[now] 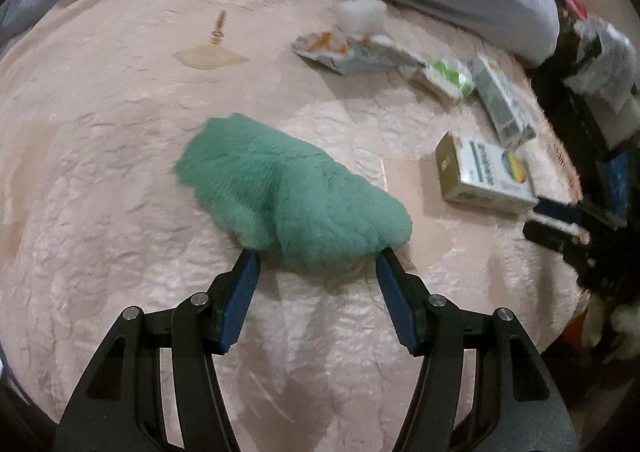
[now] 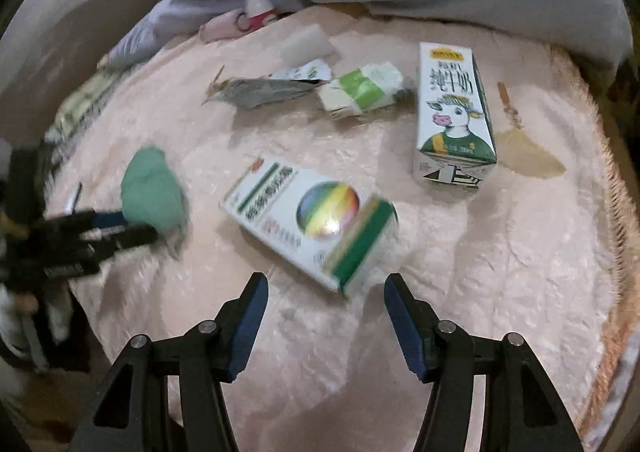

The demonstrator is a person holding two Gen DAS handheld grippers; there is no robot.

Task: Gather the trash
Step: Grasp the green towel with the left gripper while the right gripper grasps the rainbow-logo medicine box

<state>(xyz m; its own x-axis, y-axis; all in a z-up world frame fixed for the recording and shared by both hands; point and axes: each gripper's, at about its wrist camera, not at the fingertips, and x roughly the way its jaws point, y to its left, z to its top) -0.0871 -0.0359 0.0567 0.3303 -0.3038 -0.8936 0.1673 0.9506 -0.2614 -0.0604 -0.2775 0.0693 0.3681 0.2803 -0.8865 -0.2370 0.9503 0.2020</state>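
Green fluffy cloth [image 1: 296, 196] lies on the bed [image 1: 120, 172] at your half-open, empty left fingers [image 1: 318, 258], the box [image 2: 310, 218] lies just before your half-open, empty right fingers [image 2: 326, 284], so next lower both and close.

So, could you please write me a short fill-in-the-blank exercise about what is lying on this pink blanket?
1. The fluffy cloth ahead of the left hand-held gripper is ____ in colour.
2. The milk carton shows a cartoon ____ in a green shirt.
3. The box just ahead of the right hand-held gripper carries a rainbow-coloured ____.
4. Both hand-held grippers have their jaws ____.

Missing words: green; cow; circle; open
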